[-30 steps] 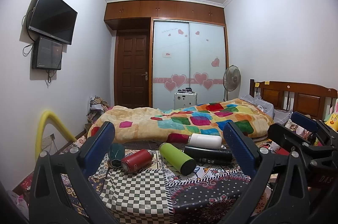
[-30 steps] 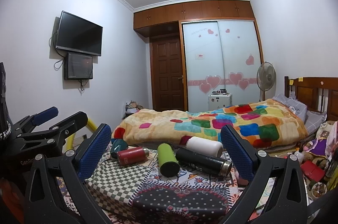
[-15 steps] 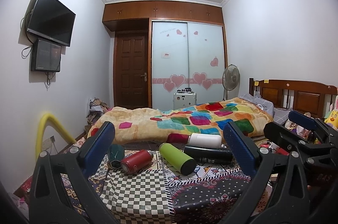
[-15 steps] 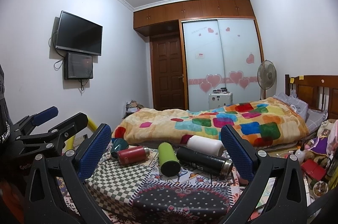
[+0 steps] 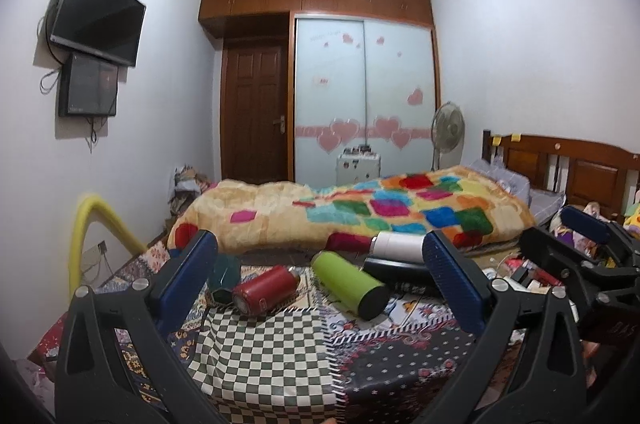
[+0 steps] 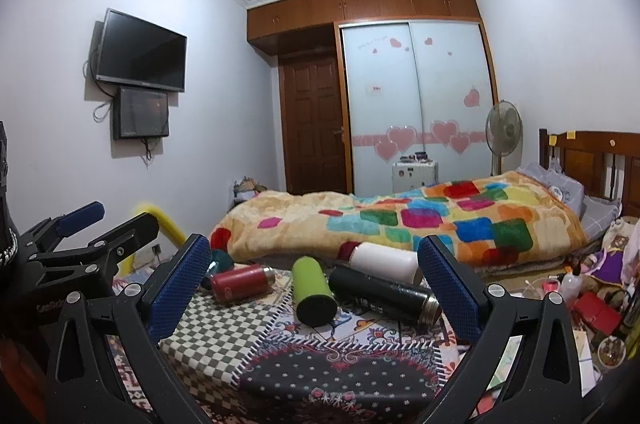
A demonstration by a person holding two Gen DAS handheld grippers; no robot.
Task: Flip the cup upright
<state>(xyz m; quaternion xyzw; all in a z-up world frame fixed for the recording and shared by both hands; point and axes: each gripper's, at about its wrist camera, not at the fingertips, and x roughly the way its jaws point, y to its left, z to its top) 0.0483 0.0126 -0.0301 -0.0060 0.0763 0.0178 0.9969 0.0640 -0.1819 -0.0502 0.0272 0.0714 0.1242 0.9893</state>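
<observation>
- Step in hand, as I judge it: the approach. No cup has been taken, and five lie on their sides on the patterned surface (image 5: 280, 356) in front of the bed (image 5: 360, 216)
- Left gripper (image 5: 320, 288) is released, its blue pads spread wide with nothing between them, hovering short of the cups
- Right gripper (image 6: 316, 284) is likewise released and empty, held back from the near edge of the surface
- From left to right lie a teal cup (image 5: 226, 272), partly hidden behind the left pad, a red cup (image 5: 266, 288) just beside it, a green cup (image 5: 349, 284) with its dark end towards the cameras, then a black flask (image 6: 384, 294) and a white cup (image 6: 386, 261) behind it
- The black flask appears to touch the white cup; the green cup lies close to the black one, contact unclear
- Which cup is meant I cannot tell; the green and red ones sit most central between the pads
- The next move calls for lowering one gripper over a cup's body, closing across its width, then swinging it base down
- Risk: round bodies on cloth may roll when nudged
</observation>
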